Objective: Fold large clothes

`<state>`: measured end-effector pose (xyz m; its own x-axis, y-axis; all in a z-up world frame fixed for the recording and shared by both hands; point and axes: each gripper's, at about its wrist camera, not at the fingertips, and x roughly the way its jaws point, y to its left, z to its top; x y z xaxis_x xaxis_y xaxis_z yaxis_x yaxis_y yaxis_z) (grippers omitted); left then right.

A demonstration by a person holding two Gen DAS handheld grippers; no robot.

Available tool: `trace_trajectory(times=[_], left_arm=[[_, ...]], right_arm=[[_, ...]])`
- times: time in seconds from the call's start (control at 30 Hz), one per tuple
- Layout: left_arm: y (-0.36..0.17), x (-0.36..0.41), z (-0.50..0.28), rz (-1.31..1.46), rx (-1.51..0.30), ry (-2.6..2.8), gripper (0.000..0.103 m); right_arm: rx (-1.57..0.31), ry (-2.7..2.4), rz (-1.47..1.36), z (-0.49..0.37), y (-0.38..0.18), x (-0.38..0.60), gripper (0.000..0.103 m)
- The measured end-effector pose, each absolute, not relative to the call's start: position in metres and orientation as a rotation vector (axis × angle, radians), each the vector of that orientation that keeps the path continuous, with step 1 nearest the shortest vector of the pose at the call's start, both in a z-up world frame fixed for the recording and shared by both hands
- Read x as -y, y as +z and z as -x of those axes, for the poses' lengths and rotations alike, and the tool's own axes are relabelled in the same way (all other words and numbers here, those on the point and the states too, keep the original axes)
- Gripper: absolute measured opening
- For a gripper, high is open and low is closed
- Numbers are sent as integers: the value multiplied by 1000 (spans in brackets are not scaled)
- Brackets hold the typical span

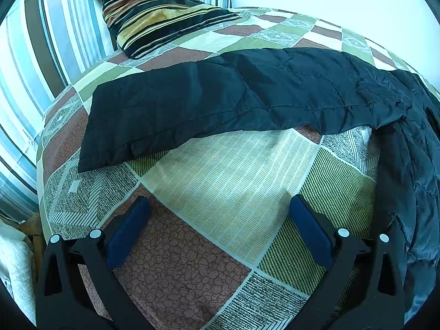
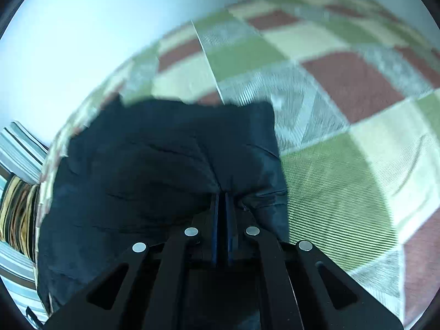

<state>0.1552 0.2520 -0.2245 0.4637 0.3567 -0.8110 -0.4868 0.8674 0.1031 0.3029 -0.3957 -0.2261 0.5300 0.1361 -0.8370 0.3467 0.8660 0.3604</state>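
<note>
The black quilted jacket (image 1: 242, 96) lies across the middle of the left wrist view as a long band, one end flat toward the left of the frame, the other bunching and dropping down the right edge. It rests on the bed (image 1: 233, 181), which wears a patchwork cover of green, cream and red-brown squares. In the right wrist view the jacket (image 2: 154, 170) fills the lower left, gathered into folds that run into the right tool (image 2: 223, 192), whose blue pads are pressed nearly together on a pinch of the fabric. The left tool (image 1: 220, 206) hangs spread wide over bare cover at the bottom of its frame, touching nothing.

The step looks like carrying a held edge over to make a fold. To do it well, the right tool should keep a firm pinch and lift enough that the cloth clears itself, while the left tool takes the loose end so the fold lands square.

A striped pillow (image 1: 154, 13) sits at the upper left, well apart from the jacket.
</note>
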Motion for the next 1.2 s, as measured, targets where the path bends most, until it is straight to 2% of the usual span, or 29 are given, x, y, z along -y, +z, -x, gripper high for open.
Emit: trace_trajectory(times=[0.1, 0.37, 0.63, 0.87, 0.9, 0.93, 1.0, 1.2], left_arm=[[-224, -252, -155, 148, -958, 522, 101], [-225, -252, -155, 152, -957, 521, 101], [-225, -252, -155, 152, -957, 521, 101], [-225, -252, -156, 158, -955, 518, 101], [-225, -253, -156, 159, -956, 518, 101], [-225, -253, -155, 159, -955, 518, 101], [-225, -253, -155, 159, -955, 518, 101], [-225, -253, -155, 165, -954, 516, 101]], right_arm=[[-997, -123, -567, -299, -227, 399, 3], [-923, -145, -493, -259, -183, 389, 4], [-993, -175, -488, -255, -223, 388, 4], [-968, -189, -448, -244, -205, 384, 5], [-964, -195, -438, -239, -201, 383, 11], [-958, -200, -431, -236, -198, 382, 24], [-939, -223, -410, -224, -192, 382, 42], [-975, -337, -350, -192, -195, 391, 45]])
